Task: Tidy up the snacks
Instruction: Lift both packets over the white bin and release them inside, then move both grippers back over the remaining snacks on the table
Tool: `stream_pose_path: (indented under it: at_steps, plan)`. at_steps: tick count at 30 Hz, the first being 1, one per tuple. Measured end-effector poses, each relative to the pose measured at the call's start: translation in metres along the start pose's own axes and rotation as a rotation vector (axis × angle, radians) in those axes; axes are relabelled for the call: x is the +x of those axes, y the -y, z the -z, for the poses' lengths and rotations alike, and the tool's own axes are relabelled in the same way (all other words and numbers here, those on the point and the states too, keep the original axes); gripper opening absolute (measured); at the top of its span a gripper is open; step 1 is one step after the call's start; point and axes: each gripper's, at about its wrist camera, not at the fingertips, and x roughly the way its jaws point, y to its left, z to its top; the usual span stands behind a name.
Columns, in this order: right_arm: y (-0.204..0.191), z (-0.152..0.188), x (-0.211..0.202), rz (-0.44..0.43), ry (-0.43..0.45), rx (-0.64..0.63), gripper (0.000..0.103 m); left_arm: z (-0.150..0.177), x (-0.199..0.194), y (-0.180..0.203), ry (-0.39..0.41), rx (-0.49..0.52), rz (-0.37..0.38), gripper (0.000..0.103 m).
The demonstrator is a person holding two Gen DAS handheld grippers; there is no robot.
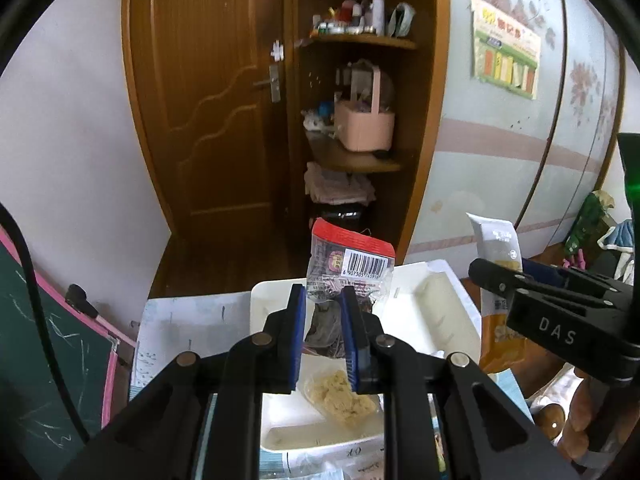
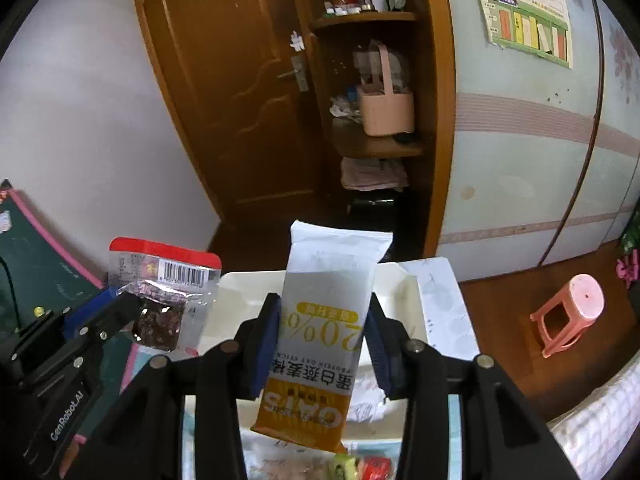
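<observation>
A brown wooden door (image 1: pixel 208 92) and open shelves (image 1: pixel 360 160) fill the back wall; one shelf carries a pink basket (image 1: pixel 362 128). A pink stool (image 2: pixel 568 312) stands on the wooden floor. On the paper-strewn worktop (image 1: pixel 192 320) sits a white tray (image 1: pixel 432 312) holding a clear bag of pale crumbly snack (image 1: pixel 344 398). The right gripper (image 2: pixel 324 320) grasps an oat bar (image 2: pixel 320 320) between its fingers, above the tray. The left gripper (image 1: pixel 322 300) pinches a red-topped packet (image 1: pixel 348 264) with a barcode.
</observation>
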Motion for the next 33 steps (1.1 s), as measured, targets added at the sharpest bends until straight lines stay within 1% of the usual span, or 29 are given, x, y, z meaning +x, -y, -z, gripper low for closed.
stream_pose_path:
  at_steps: [3,6,8,9,10,11,12,13,14,16,21,26,28,33]
  plan:
    - [0.001,-0.003,0.017,0.016,-0.025,0.001,0.042,0.002,0.019,0.001,-0.026,0.004,-0.009,0.015]
    - [0.002,-0.003,0.033,0.01,-0.057,-0.001,0.043,0.004,0.034,0.001,-0.051,0.007,-0.015,0.016]
    - [0.004,0.0,0.04,0.016,-0.072,0.007,0.043,0.005,0.042,0.003,-0.065,0.006,-0.023,0.018]
    - [0.005,0.003,0.044,0.018,-0.088,0.014,0.044,0.007,0.044,0.004,-0.073,0.009,-0.025,0.022]
    - [0.006,0.004,0.047,0.015,-0.099,0.021,0.05,0.01,0.045,0.005,-0.08,0.012,-0.016,0.037]
    - [0.007,0.007,0.049,0.014,-0.105,0.028,0.056,0.01,0.046,0.005,-0.085,0.014,-0.01,0.049]
    - [0.009,0.009,0.05,0.013,-0.099,0.033,0.068,0.01,0.047,0.005,-0.087,0.012,-0.006,0.077]
    - [0.011,0.012,0.05,0.01,-0.087,0.035,0.074,0.011,0.044,0.004,-0.076,0.007,-0.011,0.094]
    - [0.013,0.015,0.049,0.006,-0.077,0.036,0.074,0.013,0.039,0.003,-0.043,0.0,-0.016,0.095]
    - [0.017,0.021,0.047,-0.005,-0.08,0.042,0.075,0.014,0.034,0.003,-0.025,0.009,-0.009,0.095]
    - [0.025,0.027,0.043,-0.013,-0.101,0.071,0.075,0.02,0.023,0.007,-0.043,0.032,-0.007,0.095]
    - [0.027,0.032,0.02,-0.007,-0.086,0.062,0.075,0.025,0.002,0.012,-0.024,0.07,-0.037,0.095]
    - [0.027,0.033,0.012,-0.006,-0.084,0.059,0.075,0.024,-0.006,0.014,-0.027,0.072,-0.048,0.095]
    - [0.019,0.035,-0.009,-0.009,-0.06,0.037,0.075,0.025,-0.024,0.014,-0.021,0.054,-0.048,0.095]
